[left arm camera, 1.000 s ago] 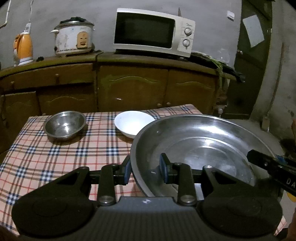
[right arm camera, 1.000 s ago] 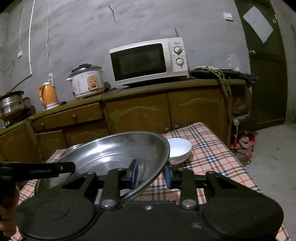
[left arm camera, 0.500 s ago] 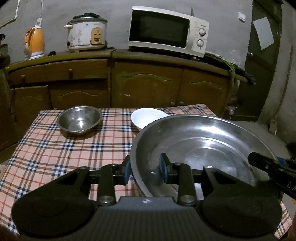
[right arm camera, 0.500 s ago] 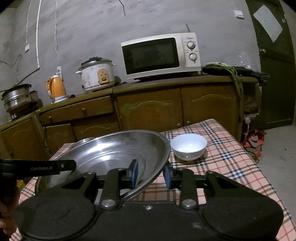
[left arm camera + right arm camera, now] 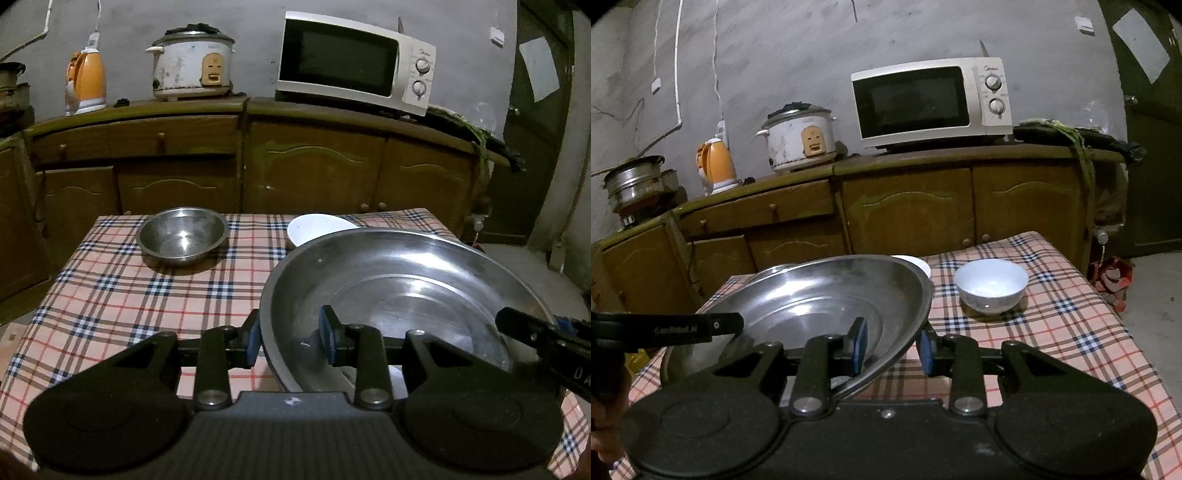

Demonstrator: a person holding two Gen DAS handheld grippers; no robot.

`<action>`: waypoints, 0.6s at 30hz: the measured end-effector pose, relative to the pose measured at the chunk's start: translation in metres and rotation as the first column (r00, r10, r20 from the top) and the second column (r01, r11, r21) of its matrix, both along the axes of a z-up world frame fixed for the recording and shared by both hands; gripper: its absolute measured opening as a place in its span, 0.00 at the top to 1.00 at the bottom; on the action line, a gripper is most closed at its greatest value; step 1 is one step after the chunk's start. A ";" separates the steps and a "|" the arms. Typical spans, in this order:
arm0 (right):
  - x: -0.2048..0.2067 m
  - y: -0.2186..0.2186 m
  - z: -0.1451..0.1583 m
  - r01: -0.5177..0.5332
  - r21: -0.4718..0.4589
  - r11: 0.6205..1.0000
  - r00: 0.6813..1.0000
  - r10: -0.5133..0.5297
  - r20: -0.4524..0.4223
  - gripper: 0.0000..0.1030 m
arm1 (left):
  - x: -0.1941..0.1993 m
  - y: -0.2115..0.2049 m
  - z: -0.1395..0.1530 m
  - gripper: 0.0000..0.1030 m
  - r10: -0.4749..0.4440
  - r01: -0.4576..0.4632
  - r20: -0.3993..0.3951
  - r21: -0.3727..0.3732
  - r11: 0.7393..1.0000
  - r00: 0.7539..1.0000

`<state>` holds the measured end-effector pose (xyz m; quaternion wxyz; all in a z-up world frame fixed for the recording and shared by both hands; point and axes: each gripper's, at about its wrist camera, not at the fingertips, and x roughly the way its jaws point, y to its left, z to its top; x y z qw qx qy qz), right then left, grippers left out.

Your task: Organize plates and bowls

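Note:
A large steel basin is held above the checked table by both grippers. My left gripper is shut on its left rim. My right gripper is shut on its right rim; the basin shows tilted there. A small steel bowl sits at the table's far left. A white bowl stands at the far right. A white dish lies behind the basin, partly hidden; only its edge shows in the right wrist view.
A wooden cabinet runs behind the table and carries a microwave, a rice cooker and an orange kettle. A steel pot stands far left. A dark door is at the right.
Both grippers have drawn back from the cabinet with the basin, so more of the table shows. The grip on the basin has not changed.

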<state>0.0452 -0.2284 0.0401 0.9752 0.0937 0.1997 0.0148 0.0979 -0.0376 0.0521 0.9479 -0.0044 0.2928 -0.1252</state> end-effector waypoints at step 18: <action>0.013 0.028 -0.010 -0.060 0.004 0.998 0.998 0.060 -0.037 0.64 | 0.003 0.025 -0.002 0.66 0.045 -0.045 0.004 0.022 0.999 0.999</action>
